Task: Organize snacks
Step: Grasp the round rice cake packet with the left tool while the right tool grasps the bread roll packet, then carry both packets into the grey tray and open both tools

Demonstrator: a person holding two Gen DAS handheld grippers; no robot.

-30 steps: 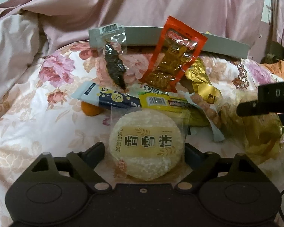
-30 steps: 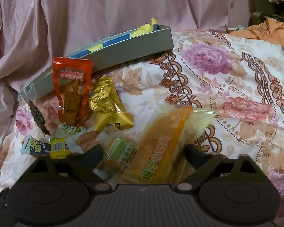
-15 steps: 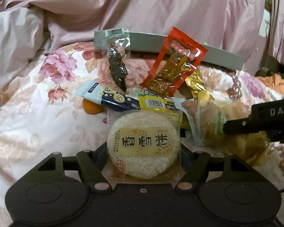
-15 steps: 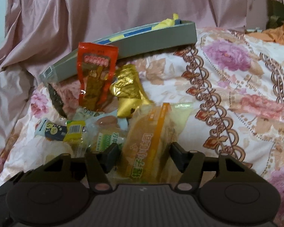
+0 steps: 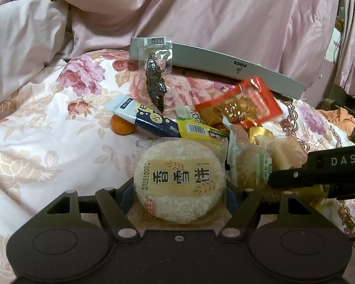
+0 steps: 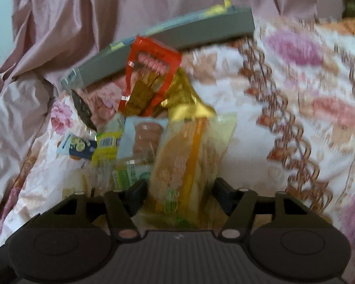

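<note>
A floral bedspread (image 5: 47, 142) carries the snack pile (image 5: 201, 123) — with a grey tray (image 5: 224, 64) behind.

left wrist: low over the floral bedspread (image 5: 47, 146), facing the grey tray (image 5: 224, 64) at upper centre, snack pile close | right wrist: low, same way, blurred, tray (image 6: 177, 35) upper centre | shared: tray, red packet (image 5: 243, 104) (image 6: 151, 75), pile

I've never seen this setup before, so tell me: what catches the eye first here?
The round rice cracker in its clear wrapper sits between the left gripper fingers. The right gripper closes around a yellow bread packet. Behind both, a snack pile with a red packet lies on the floral bedspread before a grey tray.
</note>
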